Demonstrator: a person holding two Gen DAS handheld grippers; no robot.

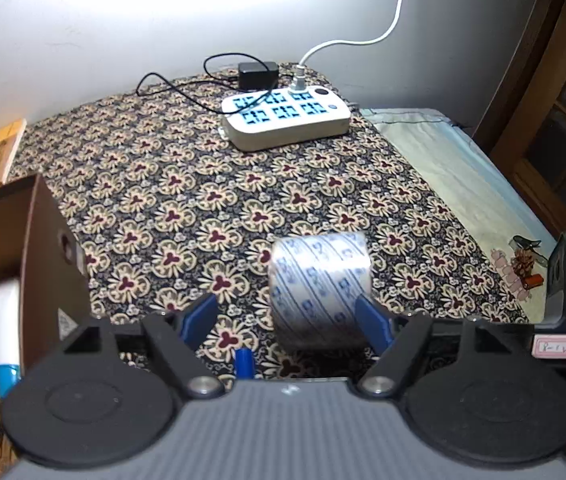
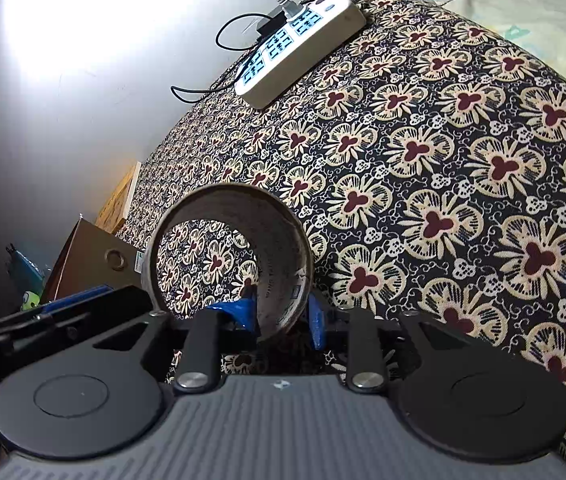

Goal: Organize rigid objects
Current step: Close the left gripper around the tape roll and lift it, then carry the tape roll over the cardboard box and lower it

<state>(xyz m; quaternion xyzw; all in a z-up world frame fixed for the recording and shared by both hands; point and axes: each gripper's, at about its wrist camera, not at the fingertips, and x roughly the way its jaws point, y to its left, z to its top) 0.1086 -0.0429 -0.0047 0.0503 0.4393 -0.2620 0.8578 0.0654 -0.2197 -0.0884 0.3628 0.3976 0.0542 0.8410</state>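
The right gripper (image 2: 281, 316) straddles the tape roll's (image 2: 229, 258) wall, one finger inside the core, seemingly clamped. The left gripper (image 1: 287, 316) stands wide apart beside the roll. I'd say pickup is underway; next, carry it to the box (image 1: 11, 248). Floral cloth (image 2: 443, 184), power strip (image 1: 285, 116), grey wall behind.

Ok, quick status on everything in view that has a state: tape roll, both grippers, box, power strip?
tape roll: standing on edge on the patterned cloth, core wall between the right gripper's fingers
right gripper: one finger inside the core, one outside; grip not confirmed
left gripper: open, roll partly between its fingers
cardboard box: open, items inside
power strip: white cable plugged in
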